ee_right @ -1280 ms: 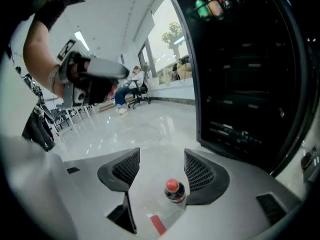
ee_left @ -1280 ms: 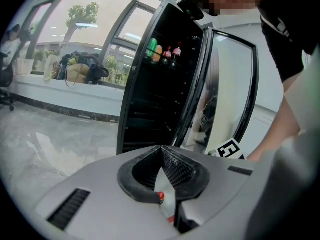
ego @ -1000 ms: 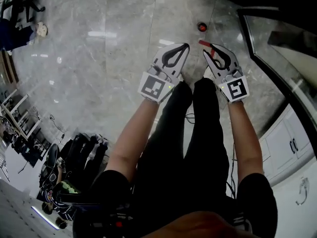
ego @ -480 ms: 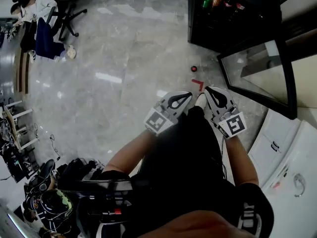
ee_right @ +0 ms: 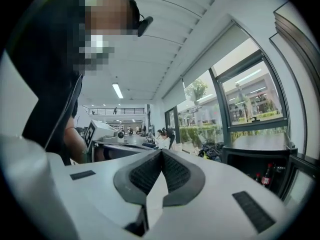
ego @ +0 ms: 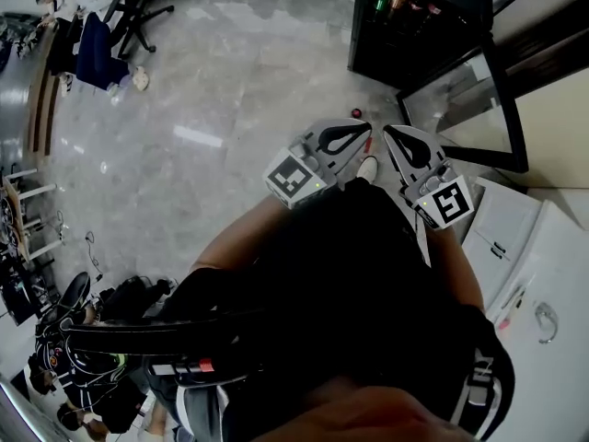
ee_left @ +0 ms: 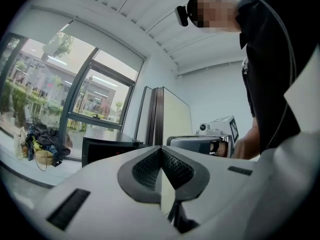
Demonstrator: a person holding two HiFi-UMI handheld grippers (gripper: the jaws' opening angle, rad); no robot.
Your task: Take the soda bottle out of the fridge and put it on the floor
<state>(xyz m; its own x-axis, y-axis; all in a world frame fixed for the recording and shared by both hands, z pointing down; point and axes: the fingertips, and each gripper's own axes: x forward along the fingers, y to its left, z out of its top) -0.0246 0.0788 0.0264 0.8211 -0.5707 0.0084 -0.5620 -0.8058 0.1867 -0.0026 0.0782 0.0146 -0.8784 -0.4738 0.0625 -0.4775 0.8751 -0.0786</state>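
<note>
grey marble floor (ego: 230, 90) fills the view. the black fridge (ego: 414, 40) stands far right, glass door (ego: 460, 109) open, bottles (ego: 391, 3) inside. left gripper (ego: 364, 133) and right gripper (ego: 389, 133) hang side by side, jaws pressed together on nothing. the soda bottle (ego: 356, 112), red-capped, stands on the floor just beyond the left gripper's tip.

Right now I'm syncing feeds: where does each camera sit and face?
Head view: on the person's head, facing steeply down at the floor and open fridge; shows forearms, left gripper and right gripper.
Left gripper view: rides the left gripper, looks along its shut jaws toward windows; the person's torso at right.
Right gripper view: rides the right gripper, looks along its shut jaws; fridge bottles at right, torso at left.
Shared: each gripper view shows the other gripper.
</note>
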